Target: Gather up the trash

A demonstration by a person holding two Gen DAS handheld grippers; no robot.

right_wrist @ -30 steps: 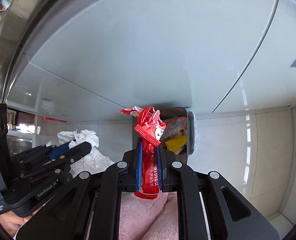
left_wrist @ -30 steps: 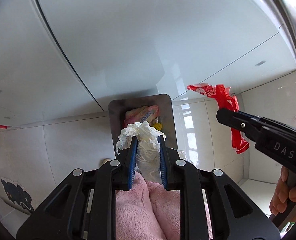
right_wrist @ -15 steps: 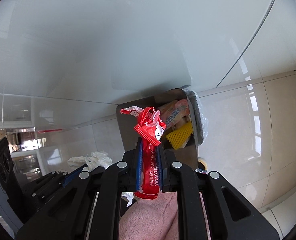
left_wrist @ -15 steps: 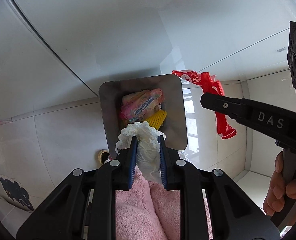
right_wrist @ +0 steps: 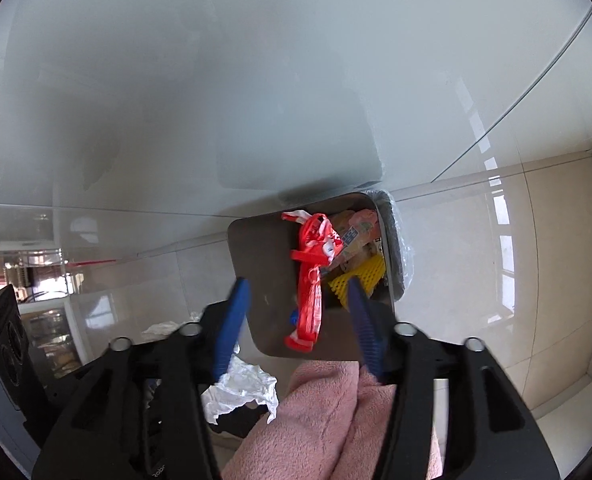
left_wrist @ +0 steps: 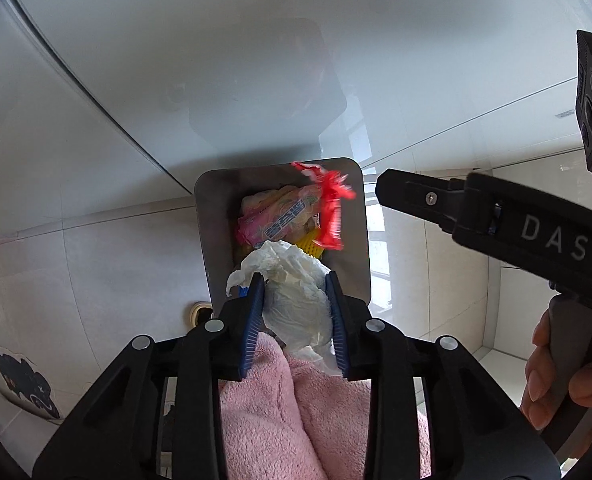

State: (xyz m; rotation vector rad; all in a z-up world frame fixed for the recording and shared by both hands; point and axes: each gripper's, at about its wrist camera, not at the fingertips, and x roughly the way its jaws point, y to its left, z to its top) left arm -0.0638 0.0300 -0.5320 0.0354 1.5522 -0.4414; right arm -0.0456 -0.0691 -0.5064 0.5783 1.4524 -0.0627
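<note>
A steel trash bin (left_wrist: pixel 216 216) stands on the floor against the wall, with snack wrappers and a yellow piece inside; it also shows in the right wrist view (right_wrist: pixel 256 256). My left gripper (left_wrist: pixel 294 280) is shut on a crumpled white tissue (left_wrist: pixel 296 292) just above the bin's near edge. My right gripper (right_wrist: pixel 297 286) is open above the bin; it shows in the left wrist view (left_wrist: pixel 379 190). A red wrapper (right_wrist: pixel 311 276) hangs loose in the air between the open fingers, over the bin; in the left wrist view it (left_wrist: pixel 329 208) is blurred.
Pale glossy wall panels rise behind the bin and beige floor tiles (right_wrist: pixel 475 264) spread around it. A small round floor drain (left_wrist: pixel 199 312) lies left of the bin. Pink fleece (left_wrist: pixel 296 408) fills the bottom of both views.
Both grippers moved closer over the bin. My right gripper opened and let go of the red wrapper, which now falls toward the bin. The left still grips the tissue.
</note>
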